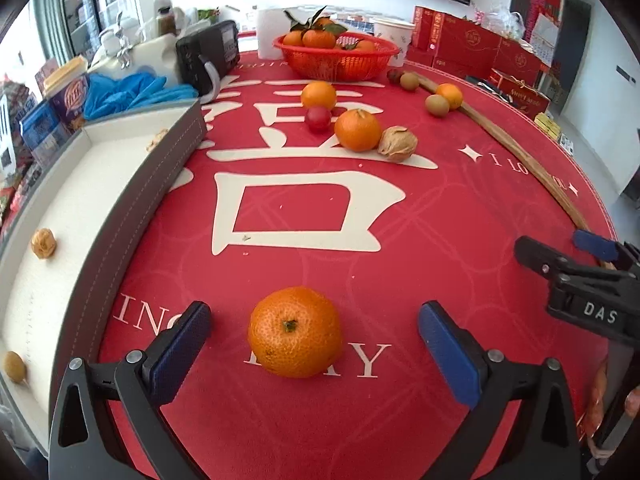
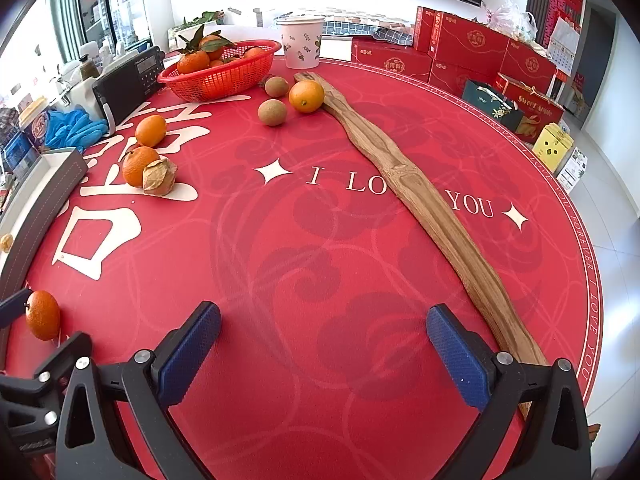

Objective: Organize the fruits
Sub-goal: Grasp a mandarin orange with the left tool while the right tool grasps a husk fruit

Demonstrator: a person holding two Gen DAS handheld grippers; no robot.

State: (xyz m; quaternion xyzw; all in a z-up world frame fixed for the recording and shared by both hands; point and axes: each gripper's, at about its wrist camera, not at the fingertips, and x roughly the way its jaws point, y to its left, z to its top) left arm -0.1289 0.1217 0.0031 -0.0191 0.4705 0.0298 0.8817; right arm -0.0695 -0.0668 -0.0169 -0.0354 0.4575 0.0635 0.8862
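Note:
My left gripper (image 1: 314,340) is open, its blue pads on either side of a mandarin (image 1: 295,332) that rests on the red table mat; the pads stand apart from it. The same mandarin shows at the left edge of the right wrist view (image 2: 43,315). My right gripper (image 2: 323,344) is open and empty above the bare mat; it also shows in the left wrist view (image 1: 560,248). Further off lie two mandarins (image 1: 357,129) (image 1: 318,95), a red fruit (image 1: 318,119), a husked fruit (image 1: 397,143), two kiwis (image 2: 272,112) and an orange (image 2: 306,96).
A grey tray with a white lining (image 1: 160,160) holding small nuts runs along the left. A red basket of mandarins (image 1: 336,60) stands at the back. A long wooden board (image 2: 420,200) crosses the right side. A black radio (image 1: 208,56), blue gloves, a cup and red boxes ring the table.

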